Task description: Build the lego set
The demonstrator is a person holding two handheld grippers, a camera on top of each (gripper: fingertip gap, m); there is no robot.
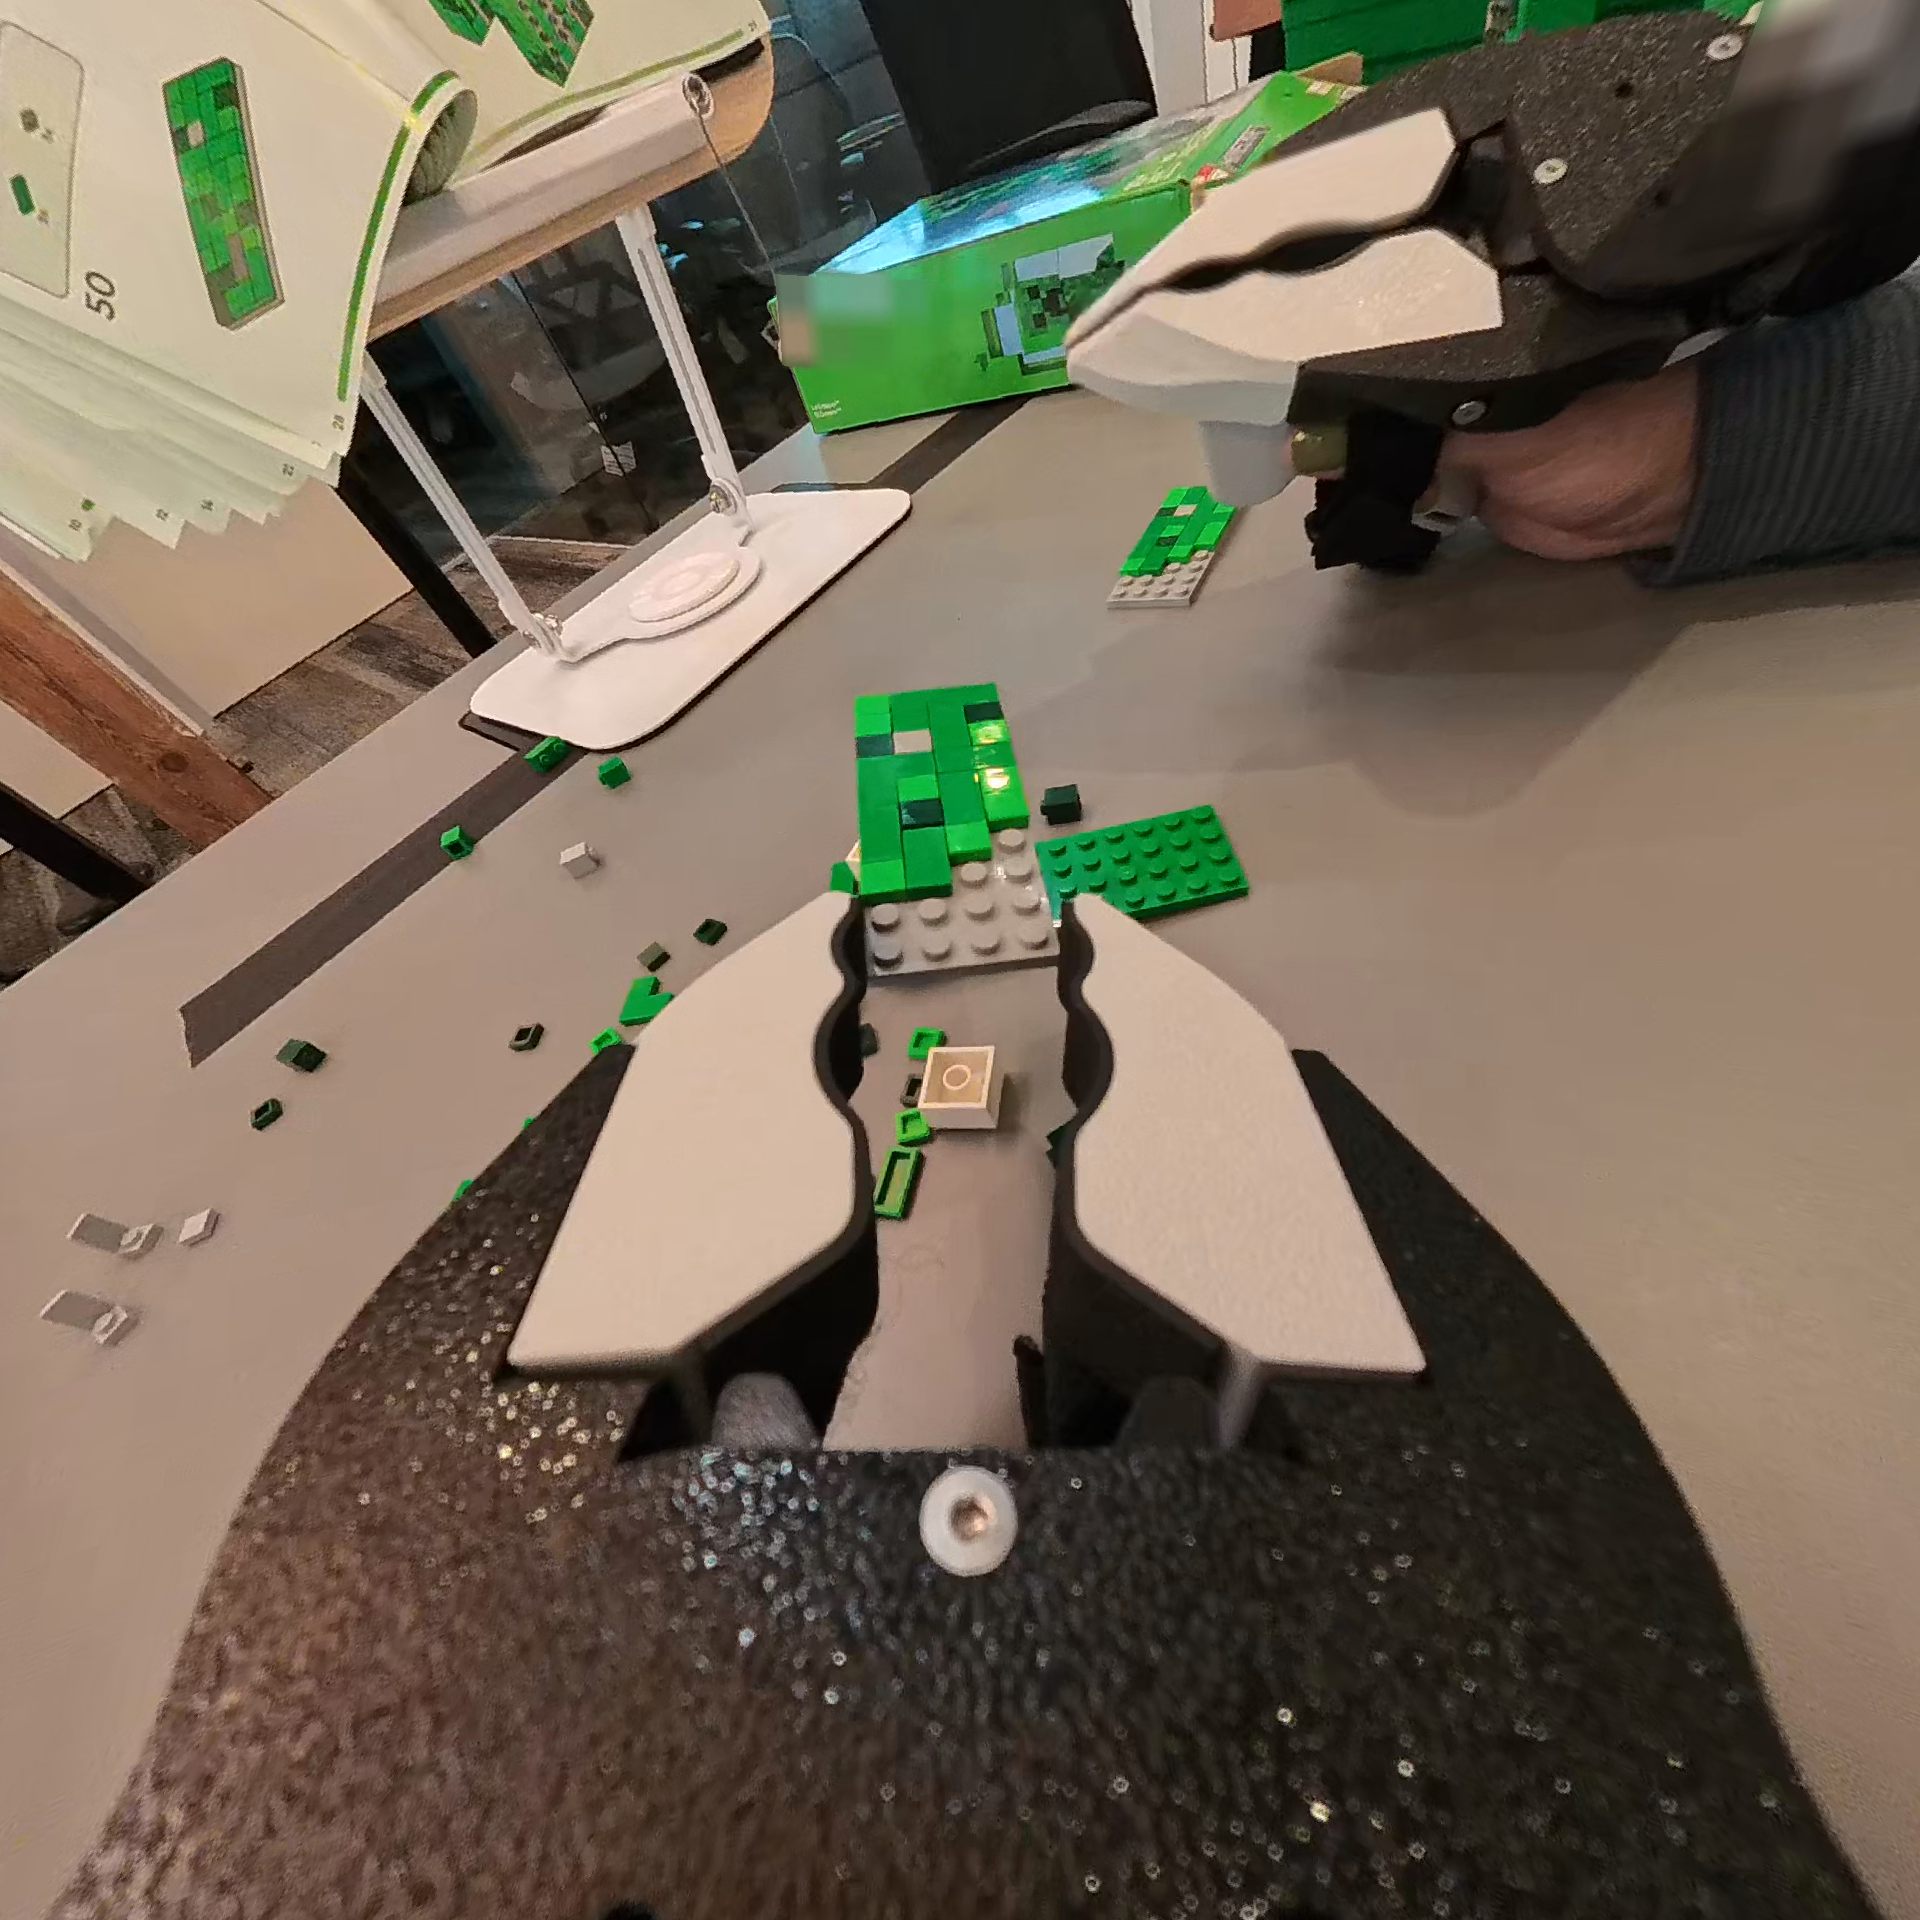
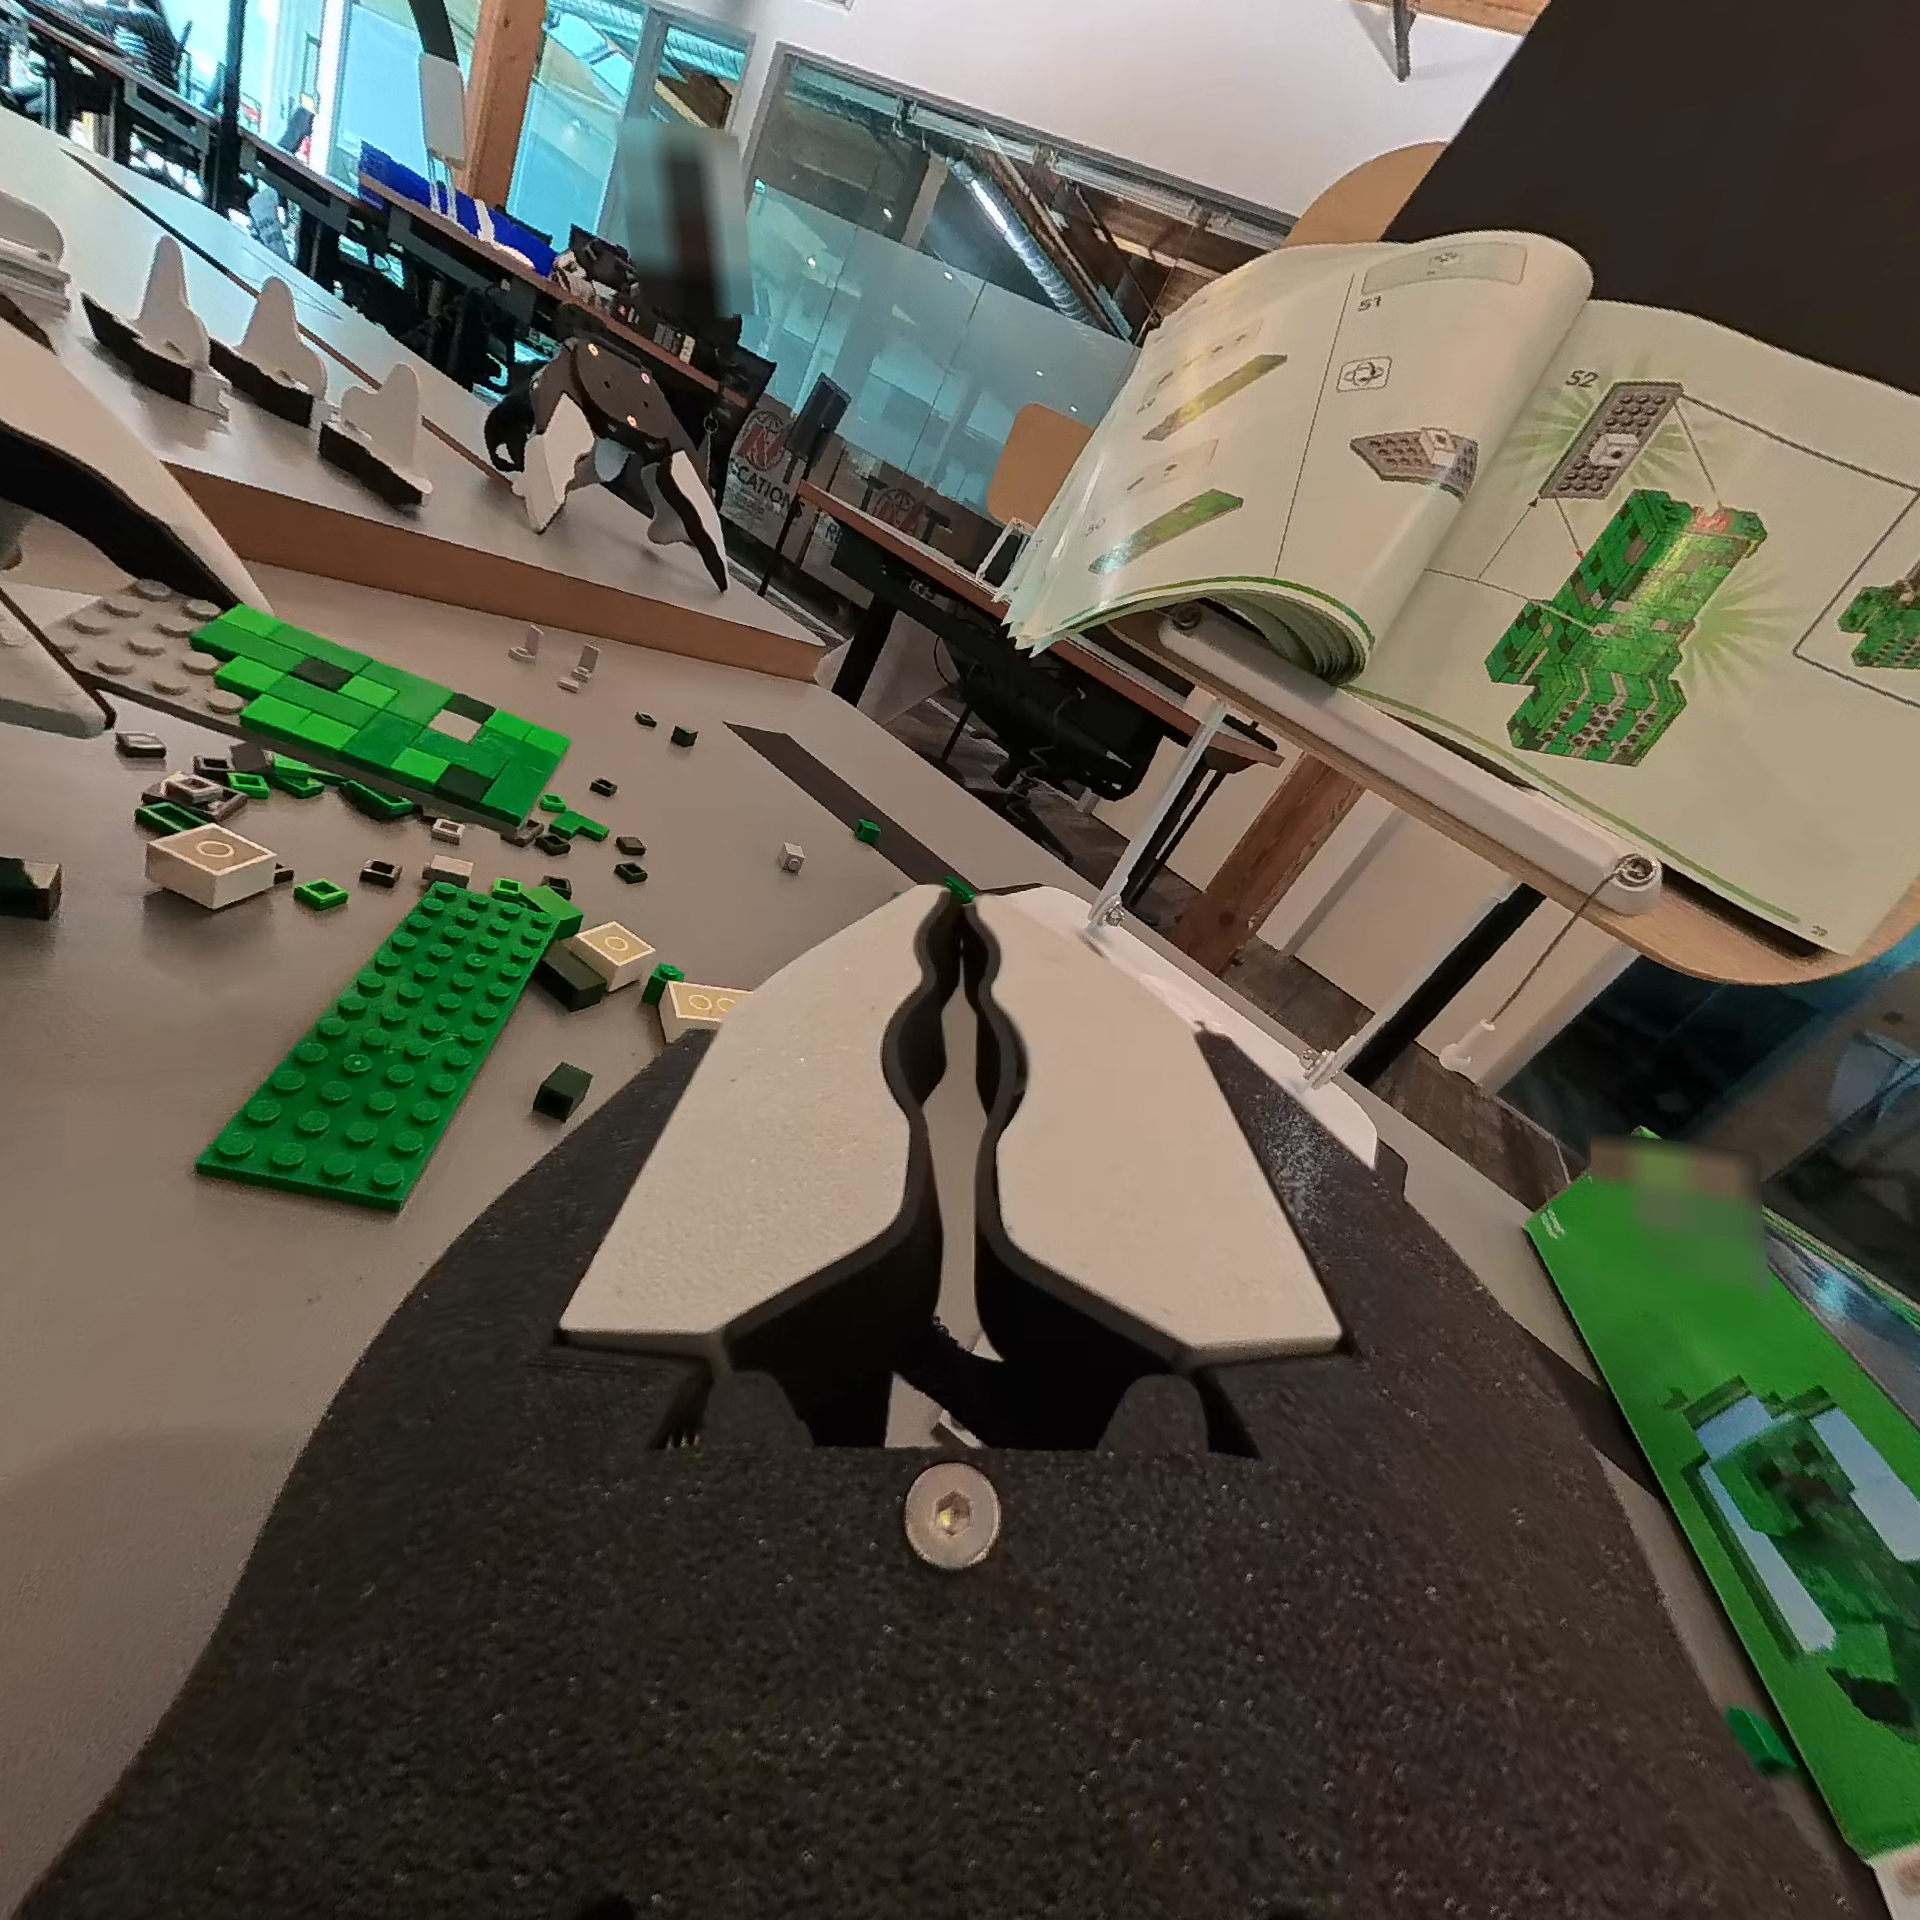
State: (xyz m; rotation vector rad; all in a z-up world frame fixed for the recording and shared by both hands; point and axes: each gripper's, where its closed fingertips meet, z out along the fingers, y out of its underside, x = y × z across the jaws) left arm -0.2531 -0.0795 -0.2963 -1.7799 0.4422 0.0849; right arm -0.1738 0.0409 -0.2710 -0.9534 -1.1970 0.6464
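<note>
My left gripper (image 1: 961, 914) is shut on the near end of a grey studded plate (image 1: 966, 940). Both pads press its side edges. Green tiles (image 1: 935, 790) cover the plate's far part. In the right wrist view the same plate (image 2: 135, 644) hangs tilted above the table, with the left gripper's fingers (image 2: 125, 509) at the left edge. My right gripper (image 2: 961, 904) is shut, its tips together, and points toward the white stand. It also shows in the left wrist view (image 1: 1091, 353), raised above the table in a person's hand (image 1: 1579, 488).
A green studded plate (image 1: 1143, 862) lies to the right of the held plate. An upturned white brick (image 1: 961, 1086) and several small loose tiles lie around. A smaller tiled plate (image 1: 1174, 545) lies farther off. An instruction booklet (image 2: 1558, 468) rests on a white stand (image 1: 707, 613). A green box (image 1: 966, 312) stands at the back.
</note>
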